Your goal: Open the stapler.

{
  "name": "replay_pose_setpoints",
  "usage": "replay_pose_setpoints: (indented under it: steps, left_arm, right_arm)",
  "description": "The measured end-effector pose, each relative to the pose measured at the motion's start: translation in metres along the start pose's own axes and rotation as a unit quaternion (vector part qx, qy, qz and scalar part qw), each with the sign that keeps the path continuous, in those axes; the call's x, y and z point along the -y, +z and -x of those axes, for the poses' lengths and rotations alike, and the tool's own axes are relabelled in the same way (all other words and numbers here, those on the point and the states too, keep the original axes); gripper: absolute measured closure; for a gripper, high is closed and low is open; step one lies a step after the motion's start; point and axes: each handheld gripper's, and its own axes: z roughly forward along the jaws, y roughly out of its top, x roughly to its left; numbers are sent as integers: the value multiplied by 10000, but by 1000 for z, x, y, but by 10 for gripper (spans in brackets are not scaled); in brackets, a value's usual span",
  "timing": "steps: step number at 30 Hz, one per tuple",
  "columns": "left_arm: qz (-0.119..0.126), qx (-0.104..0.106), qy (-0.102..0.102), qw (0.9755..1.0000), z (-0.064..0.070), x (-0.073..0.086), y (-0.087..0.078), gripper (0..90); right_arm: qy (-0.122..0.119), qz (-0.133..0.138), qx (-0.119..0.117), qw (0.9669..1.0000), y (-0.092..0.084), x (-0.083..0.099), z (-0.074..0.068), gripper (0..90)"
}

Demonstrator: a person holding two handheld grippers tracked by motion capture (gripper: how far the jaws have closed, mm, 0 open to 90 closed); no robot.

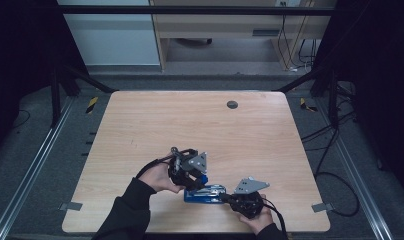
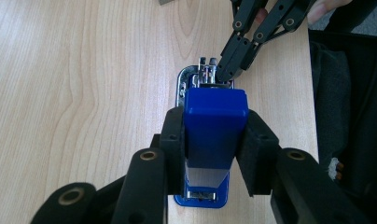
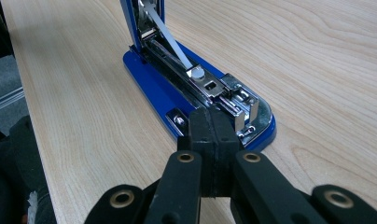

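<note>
While left gripper (image 2: 214,154) clamps lid, stapler (image 3: 196,88) magazine lies open.

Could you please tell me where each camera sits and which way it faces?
High view: above the table's near edge, facing forward and down; forearms, both hand-held grippers.
Left gripper view: on the left hand-held gripper, looking down; jaws clamp the stapler's lid.
Right gripper view: on the right hand-held gripper, looking along the stapler; jaws shut.
All share the stapler.

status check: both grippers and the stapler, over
Left gripper clamped on the stapler's raised blue top. Right gripper shut, tips at the open magazine's front end. Table unobstructed.
</note>
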Motion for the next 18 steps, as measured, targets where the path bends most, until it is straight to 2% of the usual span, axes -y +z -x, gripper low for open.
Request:
replay_pose_setpoints:
  steps: [10, 18]
  left_arm:
    - [406, -43, -47, 9992, 2, 15, -4, 656]
    - [390, -42, -41, 9992, 1, 13, -3, 655]
  right_arm:
    - [-10, -2, -6, 10000, 0, 0, 0, 900]
    - [-7, -95, -34, 9999, 0, -2, 1, 900]
